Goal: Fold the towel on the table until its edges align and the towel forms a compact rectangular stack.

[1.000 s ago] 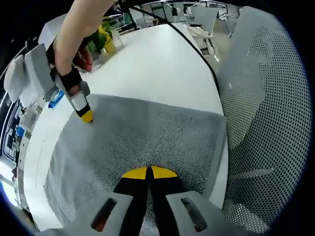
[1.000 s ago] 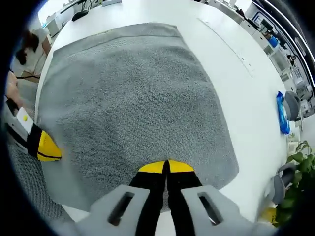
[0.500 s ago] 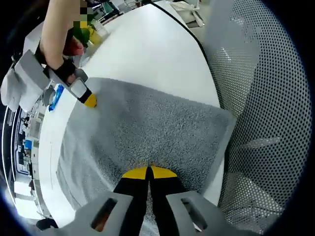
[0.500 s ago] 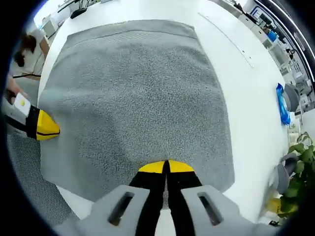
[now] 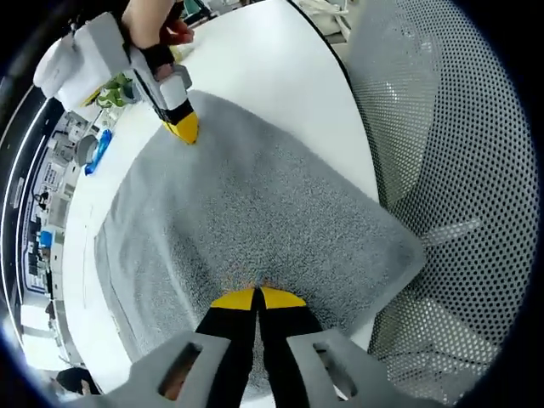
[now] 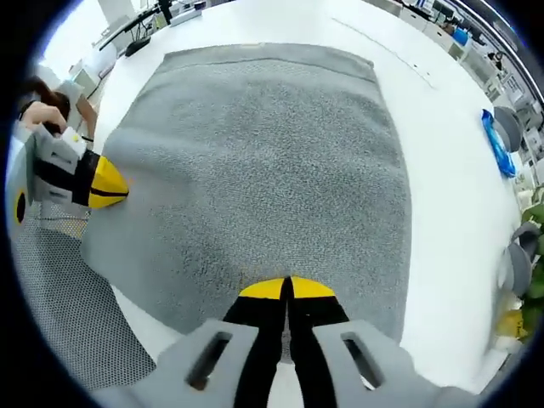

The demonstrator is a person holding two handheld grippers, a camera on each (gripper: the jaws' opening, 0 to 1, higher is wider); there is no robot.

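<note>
A grey towel lies spread on the white table. In the left gripper view, one towel corner reaches past the table edge towards the chair. My left gripper is shut on the towel's near edge, its yellow tips pressed together on the cloth. In the right gripper view my right gripper is shut the same way on the edge of the towel. Each gripper also shows in the other's view: the right gripper held by a hand at one corner, the left gripper at the towel's left edge.
A mesh-backed chair stands close against the table edge, and its mesh also shows in the right gripper view. A blue packet lies on the table beyond the towel's right side. Desks and office clutter sit further off.
Both grippers stay shut on the towel while the views have shifted. The towel edge near the chair has come up, and its corner now reaches past the table edge.
</note>
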